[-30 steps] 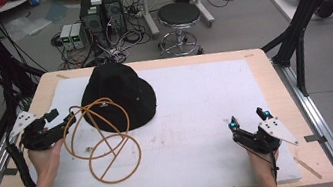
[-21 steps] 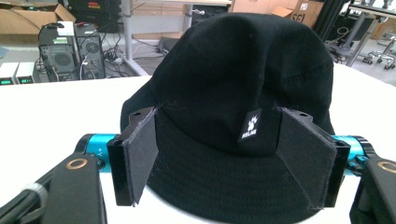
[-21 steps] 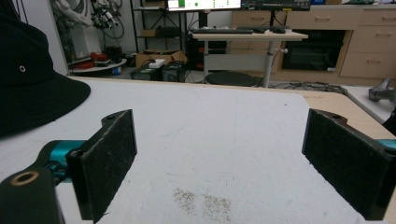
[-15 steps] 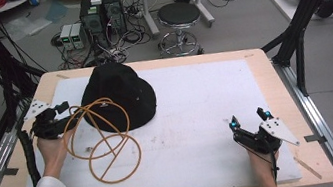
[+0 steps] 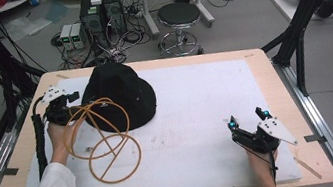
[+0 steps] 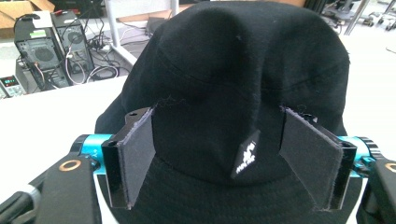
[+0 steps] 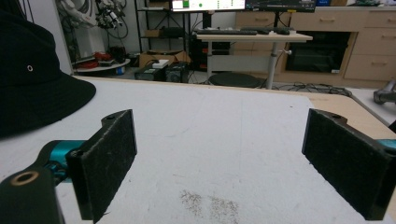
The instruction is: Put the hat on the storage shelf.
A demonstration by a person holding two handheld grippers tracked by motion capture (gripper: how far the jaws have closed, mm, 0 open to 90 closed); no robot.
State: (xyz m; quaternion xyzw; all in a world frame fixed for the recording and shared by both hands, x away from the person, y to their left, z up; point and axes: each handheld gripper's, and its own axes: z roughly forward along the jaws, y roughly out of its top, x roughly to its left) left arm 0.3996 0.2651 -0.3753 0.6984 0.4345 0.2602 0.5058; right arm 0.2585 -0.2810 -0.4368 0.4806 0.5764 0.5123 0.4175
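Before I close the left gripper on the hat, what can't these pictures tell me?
- Left gripper view: the black hat hides the orange cord hoop and the table behind it; its brim is cut off by the bottom edge.
- High view: whether the left gripper touches the hat, too small; cord partly overlaps the brim.
- Hat label: print too small to read.

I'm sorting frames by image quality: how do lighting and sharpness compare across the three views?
High view: even overhead light, soft focus, the black bucket hat a dark mass with little detail. Left gripper view: sharp up close, the hat's stitching and small logo tag legible, background brighter. Right gripper view: jaws crisp, white table cover bright but not blown out, far desks slightly soft.
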